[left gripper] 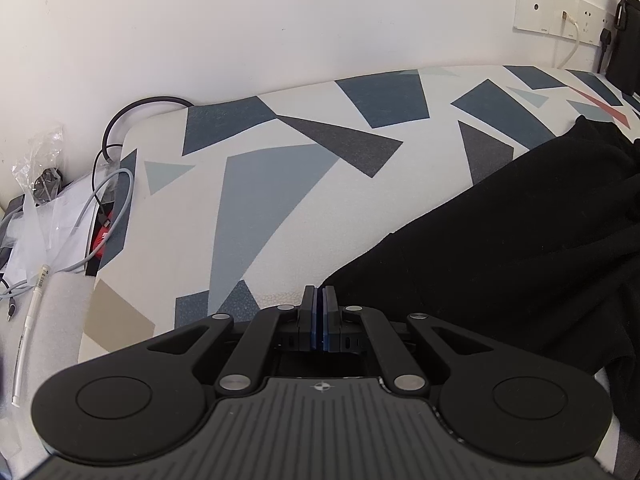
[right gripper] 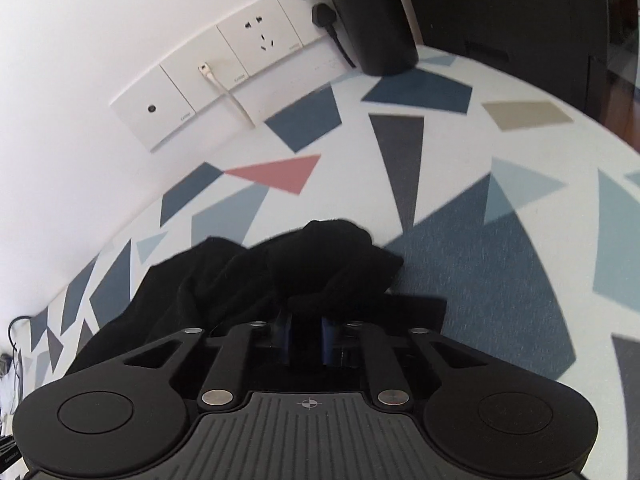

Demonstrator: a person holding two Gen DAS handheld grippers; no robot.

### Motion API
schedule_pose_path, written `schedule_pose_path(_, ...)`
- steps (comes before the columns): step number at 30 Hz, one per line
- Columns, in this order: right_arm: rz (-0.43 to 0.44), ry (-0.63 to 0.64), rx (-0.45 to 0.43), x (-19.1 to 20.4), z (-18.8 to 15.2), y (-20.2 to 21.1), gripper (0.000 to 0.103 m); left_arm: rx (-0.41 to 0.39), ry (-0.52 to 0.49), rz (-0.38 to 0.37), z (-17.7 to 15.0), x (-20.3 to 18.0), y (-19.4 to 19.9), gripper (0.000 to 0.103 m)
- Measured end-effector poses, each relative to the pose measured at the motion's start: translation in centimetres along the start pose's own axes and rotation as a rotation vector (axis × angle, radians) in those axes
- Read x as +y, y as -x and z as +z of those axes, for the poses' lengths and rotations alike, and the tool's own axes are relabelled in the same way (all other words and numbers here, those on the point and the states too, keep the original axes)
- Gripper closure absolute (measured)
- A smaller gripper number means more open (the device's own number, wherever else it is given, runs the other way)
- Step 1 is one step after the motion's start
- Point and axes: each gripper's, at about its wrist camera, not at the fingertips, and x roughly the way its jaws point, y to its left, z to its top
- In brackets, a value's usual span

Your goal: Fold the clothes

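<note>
Pinching only a bunched fold of the black garment [right gripper: 288, 264], the right hand-held gripper [right gripper: 306, 334] may lose it, while the left hand-held gripper [left gripper: 319, 312] sits fully closed and empty over the tabletop [left gripper: 248, 200].

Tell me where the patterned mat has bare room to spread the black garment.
Left of the black garment, the patterned mat lies bare up to the wall and its left edge. Right of the bunched cloth, it is bare toward the dark cylinder. Crowded: the cables and plastic wrap off the mat's left edge.
</note>
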Motion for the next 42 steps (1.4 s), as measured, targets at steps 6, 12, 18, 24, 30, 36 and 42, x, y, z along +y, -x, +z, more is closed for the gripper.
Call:
schedule_pose_path(6, -0.058, 0.106, -0.306, 1.2, 4.7, 6.5, 0.094, -0.002, -0.002, -0.003, -0.1, 0.0, 0.0, 0.101)
schedule_pose_path(12, -0.135, 0.267, -0.524, 2.7, 9.7, 9.7, 0.094, 0.001, 0.001, 0.0, 0.0, 0.0, 0.0, 0.101)
schedule_pose_path(18, -0.255, 0.386, -0.427, 3.0, 11.5, 5.1, 0.048, 0.0, 0.001, 0.0, 0.0, 0.0, 0.0, 0.101)
schedule_pose_path(24, -0.128, 0.402, -0.173, 1.5, 8.2, 1.9, 0.049, -0.009, 0.009, 0.005, -0.1, 0.0, 0.1, 0.101)
schedule_pose_path(30, 0.002, 0.527, 0.04, 3.2, 2.0, 0.4, 0.048, -0.012, 0.0, 0.023, 0.4, -0.4, -0.3, 0.101)
schedule_pose_path(36, 0.037, 0.645, 0.126, 7.4, -2.3, -1.6, 0.047, -0.022, -0.008, 0.039, 2.3, -0.6, -1.9, 0.102)
schedule_pose_path(42, 0.054, 0.633, 0.175, 9.1, -2.8, -4.1, 0.047, 0.023, 0.061, -0.006, 3.6, 0.4, -2.1, 0.1)
